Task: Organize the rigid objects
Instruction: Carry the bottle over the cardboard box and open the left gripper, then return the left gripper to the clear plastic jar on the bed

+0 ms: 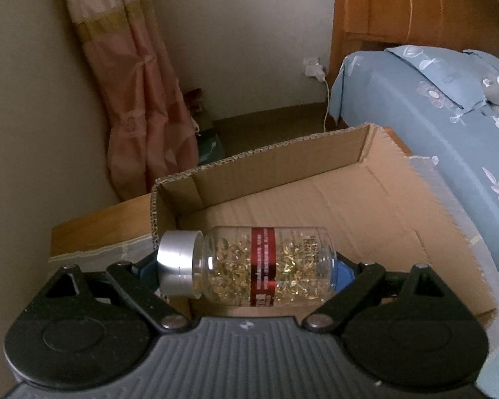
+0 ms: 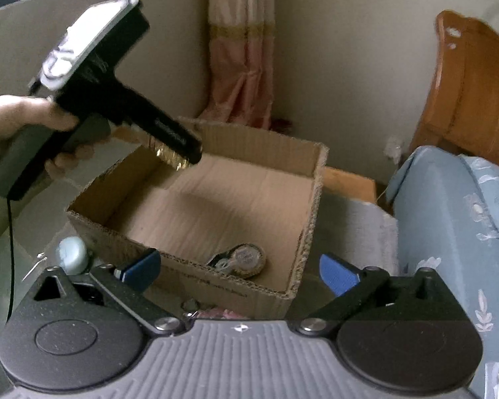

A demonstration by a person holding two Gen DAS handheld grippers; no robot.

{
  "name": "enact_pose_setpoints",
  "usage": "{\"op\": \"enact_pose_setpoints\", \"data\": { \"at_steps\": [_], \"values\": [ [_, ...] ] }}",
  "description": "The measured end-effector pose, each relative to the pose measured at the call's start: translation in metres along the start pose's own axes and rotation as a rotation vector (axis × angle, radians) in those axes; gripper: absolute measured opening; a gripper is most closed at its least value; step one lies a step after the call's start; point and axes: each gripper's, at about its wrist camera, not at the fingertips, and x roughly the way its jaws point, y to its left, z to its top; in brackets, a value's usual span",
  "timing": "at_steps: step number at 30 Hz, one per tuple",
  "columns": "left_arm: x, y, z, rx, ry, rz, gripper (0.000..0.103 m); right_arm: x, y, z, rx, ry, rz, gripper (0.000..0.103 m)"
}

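Left wrist view: left gripper clamped on capsule bottle, lying crosswise btwn blue pads, silver cap at left pad, held over cardboard box near its front-left corner.

Right wrist view: right gripper spread wide, nothing btwn fingers; small round item, prob. tape dispenser, inside box at front wall.

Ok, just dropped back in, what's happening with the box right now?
The left tongs are clamped end to end on a clear bottle of golden capsules, silver cap to one side, holding it over the open cardboard box. The right tongs are wide open with nothing between them, at the box's near wall. A round tape dispenser already lies inside the box. A pale blue round object sits outside it.
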Motion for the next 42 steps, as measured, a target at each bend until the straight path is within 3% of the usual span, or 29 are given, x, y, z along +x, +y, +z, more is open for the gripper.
{"op": "enact_pose_setpoints", "data": {
  "at_steps": [8, 21, 28, 36, 42],
  "values": [
    [-0.005, 0.003, -0.004, -0.02, 0.011, -0.016, 0.095, -0.02, 0.001, -0.007, 0.005, -0.03, 0.005, 0.103],
    [-0.099, -0.002, -0.043, 0.012, -0.108, -0.039, 0.096, -0.049, 0.031, -0.037, -0.029, 0.002, 0.015, 0.103],
    [-0.13, -0.002, -0.087, 0.022, -0.156, -0.012, 0.102, -0.058, 0.044, -0.067, -0.011, 0.017, 0.001, 0.103],
    [-0.126, -0.007, -0.159, 0.037, -0.134, 0.034, 0.102, -0.049, 0.042, -0.114, 0.129, 0.061, -0.054, 0.103],
    [-0.118, -0.009, -0.199, -0.023, -0.134, 0.077, 0.102, -0.047, 0.037, -0.138, 0.274, 0.049, -0.085, 0.103]
  ]
}}
